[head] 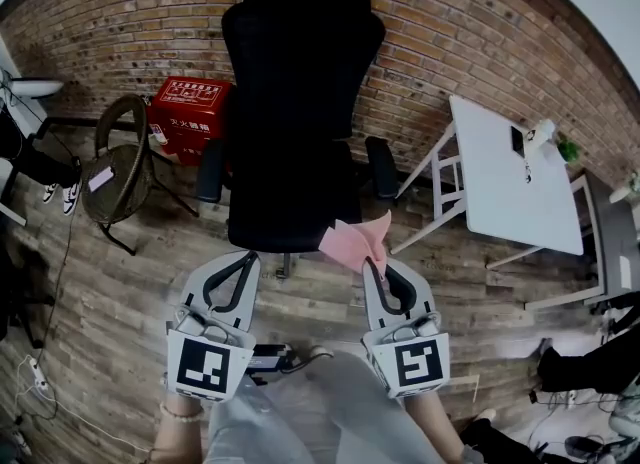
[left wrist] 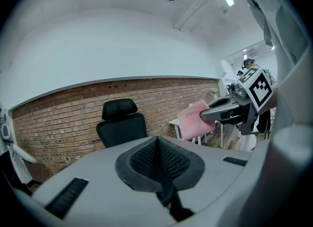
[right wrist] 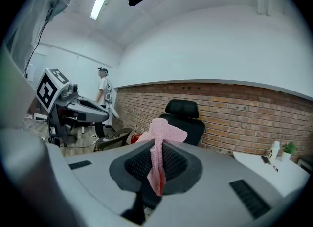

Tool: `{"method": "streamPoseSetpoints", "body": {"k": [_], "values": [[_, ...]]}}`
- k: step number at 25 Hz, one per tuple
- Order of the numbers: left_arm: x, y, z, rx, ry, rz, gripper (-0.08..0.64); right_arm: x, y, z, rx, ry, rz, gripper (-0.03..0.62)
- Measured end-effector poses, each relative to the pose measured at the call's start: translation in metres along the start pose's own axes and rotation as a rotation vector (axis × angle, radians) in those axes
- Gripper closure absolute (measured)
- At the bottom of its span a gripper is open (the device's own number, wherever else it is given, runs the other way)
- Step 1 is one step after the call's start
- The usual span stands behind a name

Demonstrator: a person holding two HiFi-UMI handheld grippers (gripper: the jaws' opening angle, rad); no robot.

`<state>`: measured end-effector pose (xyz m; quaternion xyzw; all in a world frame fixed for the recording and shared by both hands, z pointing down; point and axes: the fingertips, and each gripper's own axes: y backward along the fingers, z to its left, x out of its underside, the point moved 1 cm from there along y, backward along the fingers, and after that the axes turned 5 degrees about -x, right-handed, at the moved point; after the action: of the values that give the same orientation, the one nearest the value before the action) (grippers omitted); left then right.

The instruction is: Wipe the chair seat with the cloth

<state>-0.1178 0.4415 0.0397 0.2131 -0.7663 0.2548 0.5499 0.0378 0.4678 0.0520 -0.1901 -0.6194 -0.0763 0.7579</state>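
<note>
Nearest you, your left gripper [head: 244, 262] has its jaws pressed together on nothing; your right gripper [head: 372, 268] pinches the pink cloth [head: 356, 242], held in the air short of the chair seat [head: 285, 202], toward its front right corner; wiping looks not yet begun; the whole seat remains.
</note>
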Motion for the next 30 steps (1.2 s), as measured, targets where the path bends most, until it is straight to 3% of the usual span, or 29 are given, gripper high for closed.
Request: {"method": "streamPoseSetpoints", "body": {"k": [15,22,30], "values": [[0.014,0.001,0.033,0.013,0.021,-0.012,0.541,0.004,-0.021,0.020,0.029,0.007,0.051,0.537],[0.013,-0.034,0.043,-0.006,-0.005,-0.005,0.541,0.007,-0.055,-0.008,-0.002,0.011,0.053,0.537],[0.014,-0.117,0.072,-0.080,-0.009,0.035,0.541,0.008,-0.142,-0.073,-0.089,0.002,0.026,0.537]]}}
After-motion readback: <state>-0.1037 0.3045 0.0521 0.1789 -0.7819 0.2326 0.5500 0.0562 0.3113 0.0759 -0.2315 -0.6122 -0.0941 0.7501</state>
